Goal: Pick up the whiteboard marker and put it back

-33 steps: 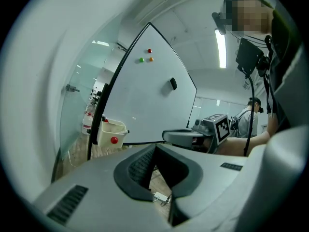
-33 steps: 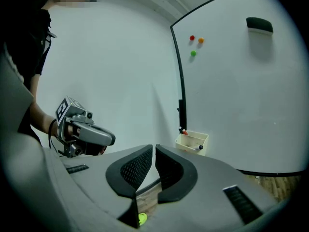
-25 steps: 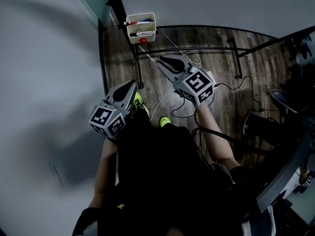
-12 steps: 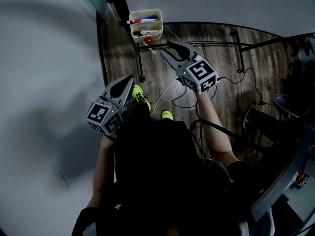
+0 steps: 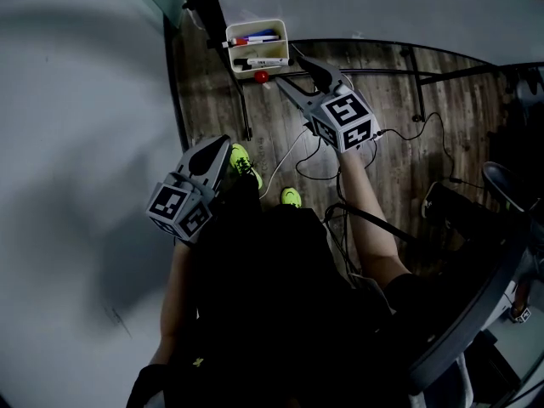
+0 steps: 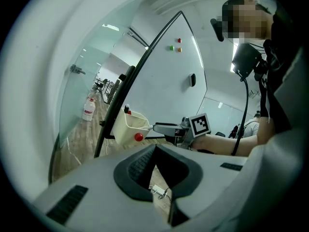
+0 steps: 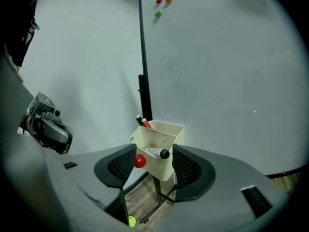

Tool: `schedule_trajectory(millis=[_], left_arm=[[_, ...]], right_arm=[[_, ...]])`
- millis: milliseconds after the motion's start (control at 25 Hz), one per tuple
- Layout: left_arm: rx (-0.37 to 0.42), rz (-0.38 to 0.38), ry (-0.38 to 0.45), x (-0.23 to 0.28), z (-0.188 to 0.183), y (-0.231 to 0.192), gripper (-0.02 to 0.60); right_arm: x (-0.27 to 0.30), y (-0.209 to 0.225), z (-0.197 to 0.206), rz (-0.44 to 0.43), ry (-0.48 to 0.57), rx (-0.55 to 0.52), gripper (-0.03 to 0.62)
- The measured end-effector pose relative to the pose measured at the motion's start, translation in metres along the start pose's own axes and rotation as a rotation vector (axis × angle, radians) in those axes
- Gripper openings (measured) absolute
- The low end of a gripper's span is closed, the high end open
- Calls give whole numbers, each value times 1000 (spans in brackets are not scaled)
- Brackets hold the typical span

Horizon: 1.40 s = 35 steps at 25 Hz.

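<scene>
A cream marker holder (image 5: 255, 44) hangs on the whiteboard's lower frame, with a red and a blue marker (image 5: 252, 38) in its back part. A white marker with a black cap (image 7: 155, 152) lies across its front part; it also shows in the head view as the marker (image 5: 257, 61). My right gripper (image 7: 154, 163) has its jaws opening wide on either side of that marker, and neither pad touches it. From above, the right gripper (image 5: 286, 66) reaches the holder's front. My left gripper (image 5: 217, 150) hangs back near my body, its tips (image 6: 155, 148) together and empty.
A red round magnet (image 7: 140, 161) sticks to the holder's front. The whiteboard (image 7: 217, 71) carries coloured magnets (image 7: 158, 1) high up. The black stand frame (image 5: 357, 76) and cables (image 5: 314, 172) cross the wooden floor. A glass wall (image 5: 76, 143) runs along the left.
My right gripper has moved forward to the holder and its jaws have spread apart. The left gripper has shifted only slightly.
</scene>
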<state>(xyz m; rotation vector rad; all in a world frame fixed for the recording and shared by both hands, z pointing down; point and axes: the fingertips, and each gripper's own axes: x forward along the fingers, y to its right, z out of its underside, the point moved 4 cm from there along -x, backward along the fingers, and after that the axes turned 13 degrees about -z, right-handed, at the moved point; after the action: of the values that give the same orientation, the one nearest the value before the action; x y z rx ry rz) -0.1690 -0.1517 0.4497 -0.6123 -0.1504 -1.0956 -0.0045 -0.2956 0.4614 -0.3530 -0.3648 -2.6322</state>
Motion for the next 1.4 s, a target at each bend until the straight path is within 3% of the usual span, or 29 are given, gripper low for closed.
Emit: schedule_trajectory(millis=[640,840,1080,1400], left_arm=[[-35,-9,-22,-7,8,-20,34],[-39,-8,-28,-9,7,-25,34],[-38,-5,-30,-7,7,-27,34],[-52,-13,-19,-12,7,-24,34]], right_arm=[[20,22,9,45,-27,44,226],[24,19,9,43,-18,46,188],[24,19,8,45,0,70,187],[19,20,6,77,-4,65,122]])
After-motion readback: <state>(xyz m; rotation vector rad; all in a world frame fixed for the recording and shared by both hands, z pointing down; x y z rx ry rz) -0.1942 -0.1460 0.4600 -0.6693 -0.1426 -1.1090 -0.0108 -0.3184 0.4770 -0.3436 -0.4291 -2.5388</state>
